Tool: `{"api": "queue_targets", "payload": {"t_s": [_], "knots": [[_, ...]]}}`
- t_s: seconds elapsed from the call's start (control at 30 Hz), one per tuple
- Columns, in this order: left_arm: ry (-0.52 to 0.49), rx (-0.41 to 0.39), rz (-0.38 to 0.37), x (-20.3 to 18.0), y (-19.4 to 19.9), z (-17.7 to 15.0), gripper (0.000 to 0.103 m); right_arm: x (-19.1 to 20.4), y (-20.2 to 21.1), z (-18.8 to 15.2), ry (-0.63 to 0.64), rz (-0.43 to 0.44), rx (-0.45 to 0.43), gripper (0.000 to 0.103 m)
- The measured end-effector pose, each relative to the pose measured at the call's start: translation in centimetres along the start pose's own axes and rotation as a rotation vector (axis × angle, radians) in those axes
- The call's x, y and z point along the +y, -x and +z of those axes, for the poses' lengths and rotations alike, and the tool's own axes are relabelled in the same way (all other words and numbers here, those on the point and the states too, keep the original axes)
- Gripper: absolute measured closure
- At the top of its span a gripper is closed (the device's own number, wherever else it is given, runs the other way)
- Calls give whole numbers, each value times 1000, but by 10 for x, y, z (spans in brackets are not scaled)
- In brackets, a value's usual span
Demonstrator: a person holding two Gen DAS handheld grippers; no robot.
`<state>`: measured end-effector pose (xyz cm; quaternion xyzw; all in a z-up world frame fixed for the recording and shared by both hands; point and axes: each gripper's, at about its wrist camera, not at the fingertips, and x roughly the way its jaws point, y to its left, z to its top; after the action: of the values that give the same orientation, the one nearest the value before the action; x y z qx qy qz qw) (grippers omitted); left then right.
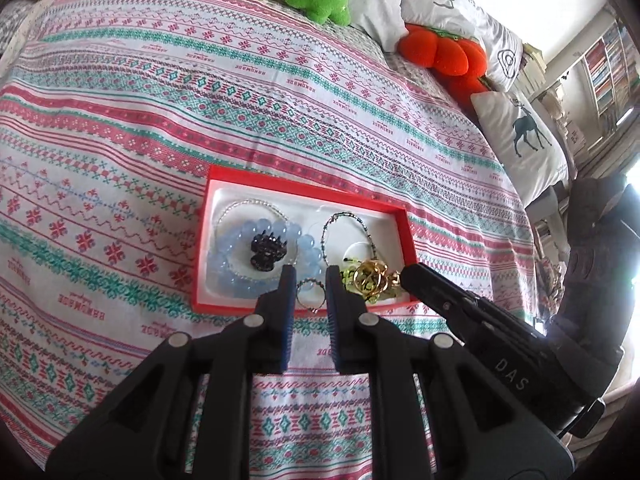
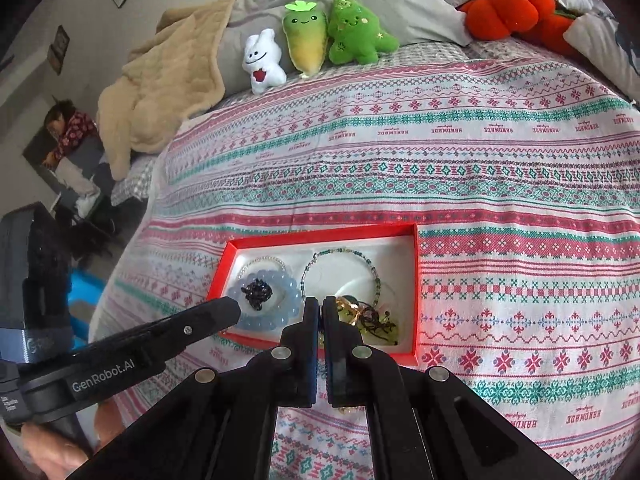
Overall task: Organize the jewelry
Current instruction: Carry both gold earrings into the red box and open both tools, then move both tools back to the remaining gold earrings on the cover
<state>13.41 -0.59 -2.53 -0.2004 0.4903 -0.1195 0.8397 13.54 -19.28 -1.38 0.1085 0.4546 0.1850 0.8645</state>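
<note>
A red jewelry box (image 1: 304, 188) (image 2: 320, 234) with a white lining lies on the patterned bedspread. Inside it are a pale blue bead bracelet (image 1: 228, 256) (image 2: 288, 304), a black hair claw (image 1: 266, 252) (image 2: 258, 292), a thin bead necklace (image 1: 344, 220) (image 2: 340, 256) and a tangle of green beads (image 2: 384, 332). My left gripper (image 1: 310, 276) (image 2: 230, 306) hovers over the box's near rim, shut on a small beaded ring (image 1: 310, 294). My right gripper (image 2: 321, 304) (image 1: 406, 274) is shut above the box's right half. A gold chain ornament (image 1: 372, 276) (image 2: 346, 306) hangs at its tips.
Plush toys (image 2: 312, 36) and an orange plush (image 1: 444, 56) line the head of the bed, with pillows (image 1: 520, 140) on the right. A beige blanket (image 2: 168, 76) lies at the far left corner. A hand (image 2: 44, 448) holds the left gripper's handle near the bed edge.
</note>
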Motion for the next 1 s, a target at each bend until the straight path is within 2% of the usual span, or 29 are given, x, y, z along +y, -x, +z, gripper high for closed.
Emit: {"api": "queue_targets", "payload": {"t_s": [0.23, 0.43, 0.63, 0.77, 0.83, 0.93, 0.97, 1.0], "knots": [[16, -9, 18, 4, -8, 0, 87, 2, -11, 5, 17, 26, -31, 99], [9, -16, 25, 7, -6, 1, 87, -4, -10, 7, -9, 10, -31, 98], [-16, -22, 38, 7, 2, -3, 86, -4, -1, 6, -15, 18, -26, 88], [-26, -25, 57, 11, 9, -7, 74, -7, -1, 2, -26, -6, 8, 86], [-27, -27, 64, 12, 11, -8, 73, -10, -1, 0, -35, -10, 20, 86], [-31, -27, 87, 14, 13, -10, 72, -12, 4, -2, -49, 0, 25, 77], [-31, -25, 90, 15, 13, -10, 72, -11, 6, -4, -47, -2, 22, 70], [-30, -23, 92, 15, 14, -11, 72, -10, 8, -5, -41, -8, 23, 56]]}}
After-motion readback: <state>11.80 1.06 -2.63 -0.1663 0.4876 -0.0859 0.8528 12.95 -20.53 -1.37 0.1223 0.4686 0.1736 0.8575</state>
